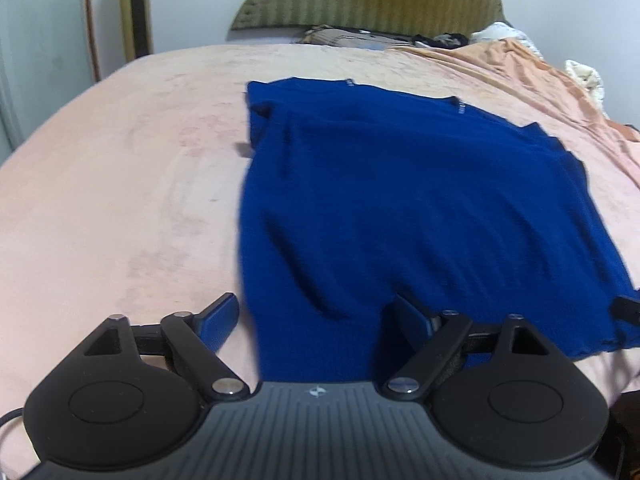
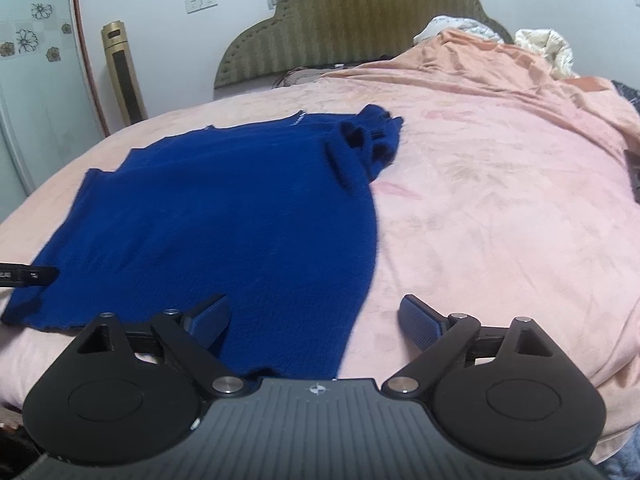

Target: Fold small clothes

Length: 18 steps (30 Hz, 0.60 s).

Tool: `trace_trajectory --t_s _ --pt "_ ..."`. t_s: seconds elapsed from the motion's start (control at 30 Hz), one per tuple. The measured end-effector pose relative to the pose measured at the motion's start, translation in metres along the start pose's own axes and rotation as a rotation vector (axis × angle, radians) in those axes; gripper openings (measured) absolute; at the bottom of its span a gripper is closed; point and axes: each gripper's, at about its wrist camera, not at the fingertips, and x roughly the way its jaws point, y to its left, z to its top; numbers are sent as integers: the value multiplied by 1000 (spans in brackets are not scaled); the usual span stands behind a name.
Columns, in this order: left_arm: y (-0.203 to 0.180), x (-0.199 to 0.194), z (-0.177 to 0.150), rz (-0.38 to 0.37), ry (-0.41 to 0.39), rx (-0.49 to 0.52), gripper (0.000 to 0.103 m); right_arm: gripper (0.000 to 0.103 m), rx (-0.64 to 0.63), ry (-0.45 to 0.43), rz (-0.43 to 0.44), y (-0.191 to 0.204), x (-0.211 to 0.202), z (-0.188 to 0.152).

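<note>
A dark blue knit garment [image 1: 400,200] lies spread flat on the pink bed sheet [image 1: 120,180]. In the left wrist view my left gripper [image 1: 316,316] stands open over its near left corner; the cloth lies between the wide-apart fingers without being pinched. In the right wrist view my right gripper [image 2: 314,316] is open at the near right hem of the garment [image 2: 220,220], its left finger over the cloth and its right finger over bare sheet [image 2: 500,220]. A bunched sleeve [image 2: 372,140] sits at the far right corner.
An olive padded headboard [image 2: 352,20] closes the far end of the bed. An orange blanket [image 2: 500,64] and pale bedding are heaped at the far right. A gold tower appliance [image 2: 122,72] stands by the wall on the left.
</note>
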Motion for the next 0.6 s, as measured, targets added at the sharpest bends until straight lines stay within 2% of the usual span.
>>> trace_trajectory --t_s 0.07,0.17,0.23,0.27,0.3,0.33,0.37,0.47,0.6 --pt "-5 1 1 -32 7 -2 89 79 -18 10 21 7 0 0" --pt "-16 4 1 -39 20 30 89 72 -61 15 28 21 2 0" --pt "-20 4 0 -44 23 42 85 58 -103 13 28 30 3 -1" --pt "-23 3 -1 -45 18 56 75 52 -117 10 32 35 3 -2" --pt "-25 1 -2 -46 11 68 52 35 -122 9 44 37 3 -2" --pt "-26 -2 -2 -52 5 72 38 19 -120 10 65 38 2 -1" --pt "-25 -3 -1 -72 10 61 15 17 -111 13 86 39 2 -1" --pt "-18 -12 3 -116 9 12 12 15 -90 5 114 37 -1 2" --pt "-13 -47 8 -171 -87 34 11 14 11 -17 242 20 -18 16"
